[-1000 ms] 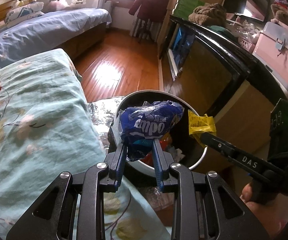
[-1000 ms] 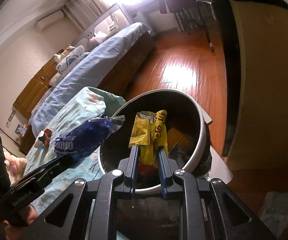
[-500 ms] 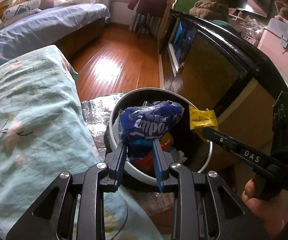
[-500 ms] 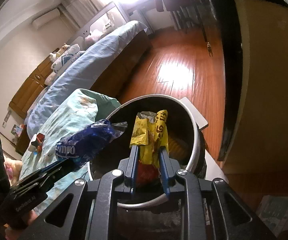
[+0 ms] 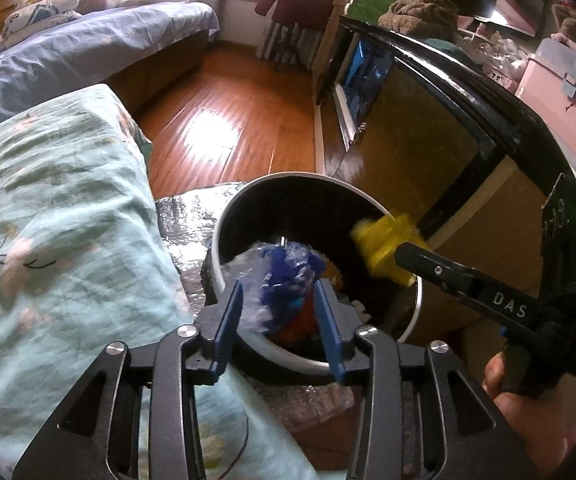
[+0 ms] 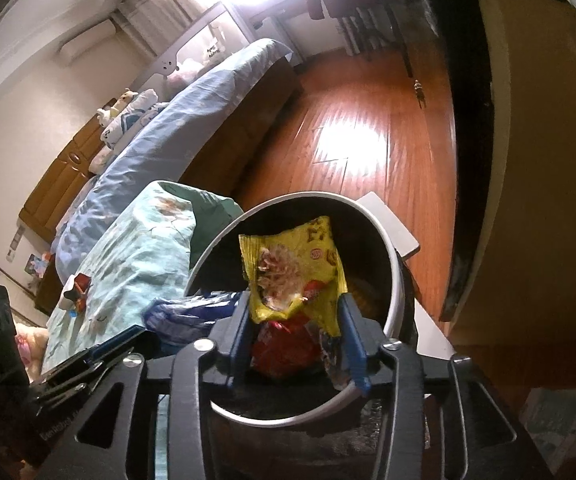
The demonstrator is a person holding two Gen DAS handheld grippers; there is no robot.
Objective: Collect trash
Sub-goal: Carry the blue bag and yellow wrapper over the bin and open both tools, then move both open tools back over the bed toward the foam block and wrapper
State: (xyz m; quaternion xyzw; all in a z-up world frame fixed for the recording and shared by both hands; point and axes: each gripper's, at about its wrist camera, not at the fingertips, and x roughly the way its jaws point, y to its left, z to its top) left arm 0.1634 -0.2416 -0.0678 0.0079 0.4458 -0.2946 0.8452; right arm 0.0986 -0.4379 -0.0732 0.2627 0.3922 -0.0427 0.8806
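A round trash bin (image 5: 227, 224) with a white rim and dark inside stands on the floor beside the bed; it also shows in the right wrist view (image 6: 396, 280). My left gripper (image 5: 279, 320) is open over the bin's near rim, and a blue snack bag (image 5: 283, 276), blurred, is loose between its fingers. My right gripper (image 6: 294, 340) is open over the bin, and a yellow snack wrapper (image 6: 296, 268) is loose between its fingers; it shows blurred in the left wrist view (image 5: 384, 240). Red trash (image 6: 283, 348) lies inside the bin.
A bed with a light green floral quilt (image 5: 55, 232) lies left of the bin, with a small red-and-white item (image 6: 77, 288) on it. A dark-edged wooden cabinet (image 5: 448, 128) stands right of the bin. Silver foil matting (image 5: 183, 220) lies by the bin. Wood floor (image 5: 223, 120) stretches beyond.
Both grippers have opened over the bin. The blue bag and the yellow wrapper, held tight before, are now loose and dropping between the fingers.
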